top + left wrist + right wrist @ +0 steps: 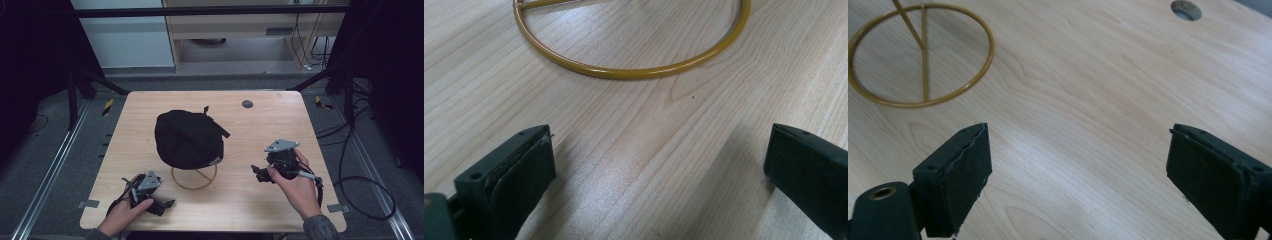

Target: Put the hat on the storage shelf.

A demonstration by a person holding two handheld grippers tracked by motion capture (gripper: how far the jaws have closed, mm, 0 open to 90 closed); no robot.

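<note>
Both grippers — left gripper [167,203], right gripper [259,173] — rest low with jaws apart and empty, flanking the black cap [189,139]. It sits on a gold wire stand [194,180] — raised, so likely easy to lift from either side.

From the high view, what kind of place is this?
Likely a lab recording rig: a lone wooden table framed by black stands, loose cables on the floor, and a black cap on a wire stand.

my left gripper [167,203] was black, topped by a grey three-cornered plate with small screws, thin cables looping off it. my right gripper [258,174] matched — same grey plate, a black cable trailing away. the jaws were flat black blocks with worn pad edges and screw holes — my sleeves were grey.
</note>
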